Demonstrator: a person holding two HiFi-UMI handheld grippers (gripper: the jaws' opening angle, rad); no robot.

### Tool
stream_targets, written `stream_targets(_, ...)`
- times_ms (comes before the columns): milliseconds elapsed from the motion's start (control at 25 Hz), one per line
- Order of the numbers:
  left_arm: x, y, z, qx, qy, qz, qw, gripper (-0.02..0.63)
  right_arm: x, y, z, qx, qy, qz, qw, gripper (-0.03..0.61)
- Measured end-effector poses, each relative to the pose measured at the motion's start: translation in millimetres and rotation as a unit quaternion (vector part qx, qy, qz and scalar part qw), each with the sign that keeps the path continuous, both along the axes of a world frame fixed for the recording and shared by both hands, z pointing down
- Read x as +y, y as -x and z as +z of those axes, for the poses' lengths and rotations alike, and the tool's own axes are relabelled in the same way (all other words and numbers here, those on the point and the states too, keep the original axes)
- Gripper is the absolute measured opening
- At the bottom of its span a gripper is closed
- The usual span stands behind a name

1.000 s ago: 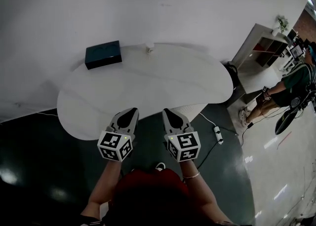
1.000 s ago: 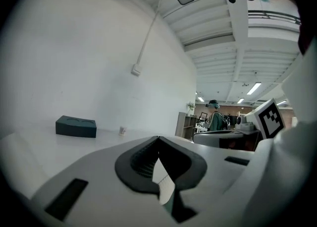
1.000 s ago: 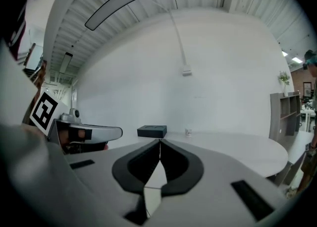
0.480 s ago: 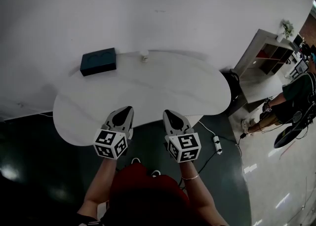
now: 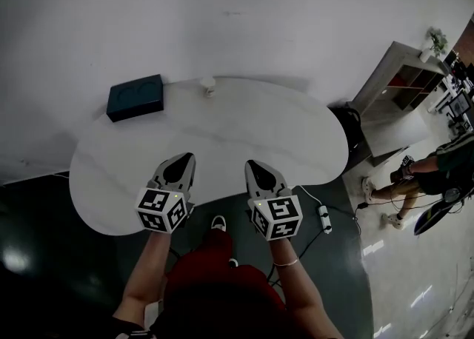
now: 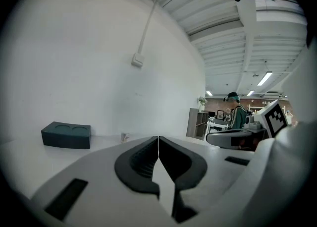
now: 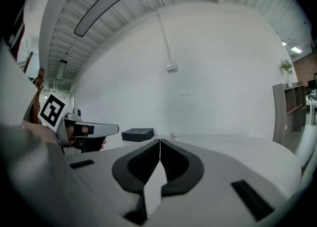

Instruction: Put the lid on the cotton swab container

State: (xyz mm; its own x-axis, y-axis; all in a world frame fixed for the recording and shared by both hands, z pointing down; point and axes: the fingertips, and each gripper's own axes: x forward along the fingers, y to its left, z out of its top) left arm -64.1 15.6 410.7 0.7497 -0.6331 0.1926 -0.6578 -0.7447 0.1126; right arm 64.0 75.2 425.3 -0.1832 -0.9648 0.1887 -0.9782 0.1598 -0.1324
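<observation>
We hold both grippers over the near edge of the white table [image 5: 244,126]. The left gripper [image 5: 185,158] and the right gripper [image 5: 252,165] are side by side, each with its jaws pressed together and nothing between them. Below the table's near edge lies a dark glossy floor [image 5: 44,256], and a white power strip [image 5: 324,218] sits on it off the table's right end. At the table's far edge stands the cotton swab container [image 5: 208,86], small and pale. At the table's far left corner sits a dark box [image 5: 135,97] with two round hollows in its top. Behind the table rises a plain white wall [image 5: 222,12]. Beyond the table's right end stands an open shelf unit [image 5: 400,82], and further right another person [image 5: 433,171] is cut off by the frame. The container is too small for us to tell whether its top is covered, and our own arms hide the floor just under the table's near edge.
</observation>
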Motion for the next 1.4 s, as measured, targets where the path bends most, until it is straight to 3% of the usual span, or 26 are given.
stream_targets(320,-82.7,-17.7,14.1,-0.014,0.009,-0.002,0.9999,0.025,-85.0,-5.5,12.7,0.010,0.020,-0.024,0.999,0.015)
stream_targets(720,-172.2,-29.0,14.8,-0.006,0.030,0.014,0.9994,0.025,-187.6,8.4,13.2,0.036,0.027,-0.049,0.998,0.015)
stream_targets(1080,-220.7,-35.3,15.9,-0.005,0.030,0.024,0.9992,0.026,-236.0,10.8,22.2,0.070,0.042,-0.065,0.995,0.015)
stream_targets(1400,-249.9,-49.0,29.3,-0.005,0.042,0.013,0.9990,0.026,-259.8,3.3,38.7,0.062,0.061,-0.071,0.994,0.015)
